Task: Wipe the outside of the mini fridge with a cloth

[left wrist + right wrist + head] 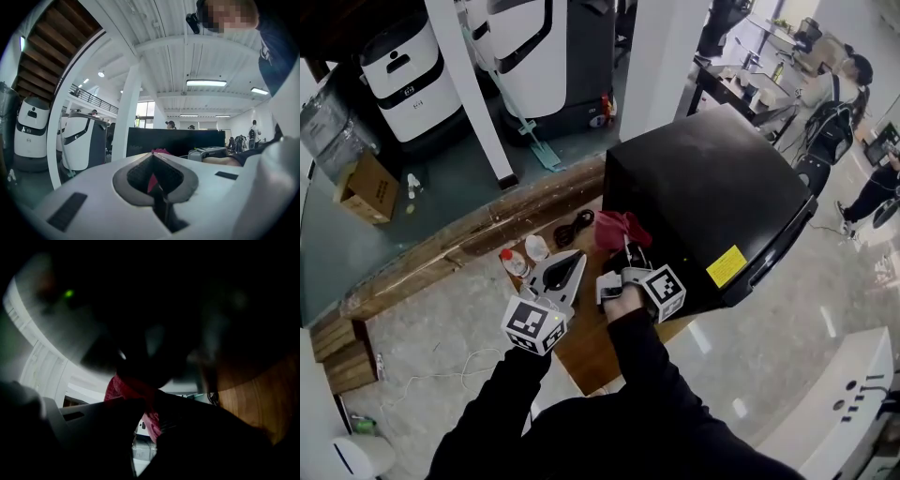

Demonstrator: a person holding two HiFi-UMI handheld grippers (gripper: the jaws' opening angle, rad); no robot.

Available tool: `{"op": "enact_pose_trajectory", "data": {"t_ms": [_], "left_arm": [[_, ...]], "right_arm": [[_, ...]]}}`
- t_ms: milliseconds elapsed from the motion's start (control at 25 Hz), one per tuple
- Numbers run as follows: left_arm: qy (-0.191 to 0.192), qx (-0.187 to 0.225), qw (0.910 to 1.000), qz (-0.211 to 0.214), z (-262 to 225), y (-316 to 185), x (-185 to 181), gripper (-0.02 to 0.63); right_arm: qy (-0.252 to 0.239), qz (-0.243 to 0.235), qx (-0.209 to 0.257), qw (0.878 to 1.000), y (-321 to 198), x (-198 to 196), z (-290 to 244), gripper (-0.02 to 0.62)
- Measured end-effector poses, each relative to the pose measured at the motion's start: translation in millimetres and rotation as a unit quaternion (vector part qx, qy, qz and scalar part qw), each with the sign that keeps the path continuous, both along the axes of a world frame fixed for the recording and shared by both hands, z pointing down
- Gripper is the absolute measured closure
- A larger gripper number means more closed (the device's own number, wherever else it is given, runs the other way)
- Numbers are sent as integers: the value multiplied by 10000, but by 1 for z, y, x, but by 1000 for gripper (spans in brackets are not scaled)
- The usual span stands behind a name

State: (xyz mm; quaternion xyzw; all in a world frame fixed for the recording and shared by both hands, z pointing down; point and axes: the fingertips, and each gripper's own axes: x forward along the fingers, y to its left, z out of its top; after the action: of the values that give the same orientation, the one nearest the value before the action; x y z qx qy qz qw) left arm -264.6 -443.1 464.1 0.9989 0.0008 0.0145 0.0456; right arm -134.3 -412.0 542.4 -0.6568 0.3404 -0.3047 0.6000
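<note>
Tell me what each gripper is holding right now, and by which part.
Right gripper pinches the red cloth by a fold, the rest bunched past its tips. Left gripper is shut, empty.

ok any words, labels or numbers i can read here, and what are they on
No text is legible.
On the mini fridge, a yellow sticker: print too small.
On the bottle, a label: too small.
On the white machine, a small mark: blurred.
On the marker cubes: black-and-white squares, no words.
</note>
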Motion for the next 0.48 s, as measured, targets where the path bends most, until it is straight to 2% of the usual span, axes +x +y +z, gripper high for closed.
{"op": "enact_pose_trajectory", "data": {"t_ms": [240,480], "left_arm": [[-290,34,9995,138,44,1,14,600],[-666,-206,9973,214,92,8,21,600]], "right_arm": [[-471,104,-198,9986,4,1,63,522],[-792,160,-510,9954,7,1,131,522]]}}
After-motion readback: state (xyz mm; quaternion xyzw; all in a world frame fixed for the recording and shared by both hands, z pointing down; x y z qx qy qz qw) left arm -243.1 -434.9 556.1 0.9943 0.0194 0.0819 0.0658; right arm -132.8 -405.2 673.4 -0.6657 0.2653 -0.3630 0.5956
